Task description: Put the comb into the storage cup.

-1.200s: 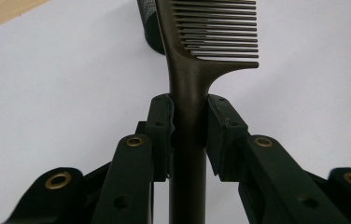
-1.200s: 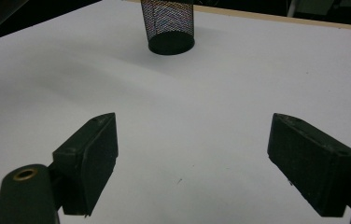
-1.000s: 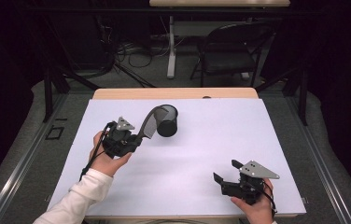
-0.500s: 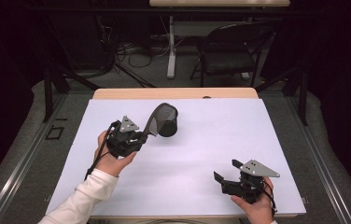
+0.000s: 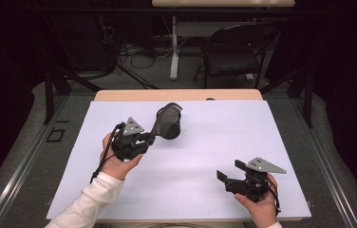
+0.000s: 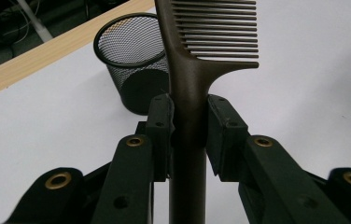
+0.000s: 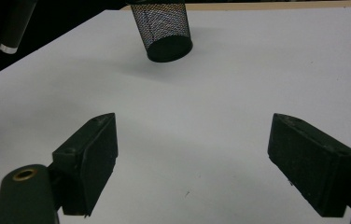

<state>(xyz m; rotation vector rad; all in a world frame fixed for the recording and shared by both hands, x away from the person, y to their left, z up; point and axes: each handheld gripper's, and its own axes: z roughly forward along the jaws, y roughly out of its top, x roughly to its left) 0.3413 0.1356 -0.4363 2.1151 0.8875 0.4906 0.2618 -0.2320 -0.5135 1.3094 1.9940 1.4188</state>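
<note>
From my remote station I work across from the left. The left gripper [image 5: 144,140] sits at the left of the worktop [image 5: 205,156], raised in the person's left hand [image 5: 117,164]. In the left gripper view its jaws are clamped on the handle of a brown comb [image 6: 188,93], pads pressing it from both sides. The comb runs upward from the jaws, teeth pointing to the right of that view. In the high view the comb's toothed end [image 5: 156,124] lies against the rim of the mesh cup; whether it is inside the cup or just over it, I cannot tell.

The black mesh cup [image 5: 171,122] stands upright just beyond the left gripper, toward the far edge of the white sheet. The left gripper view shows its open mouth [image 6: 131,42].

At the right, near the front edge, the right gripper [image 5: 229,176] rests low in the right hand [image 5: 257,202]. Its jaws stand wide apart with bare worktop between them, well apart from the cup [image 7: 163,30].
</note>
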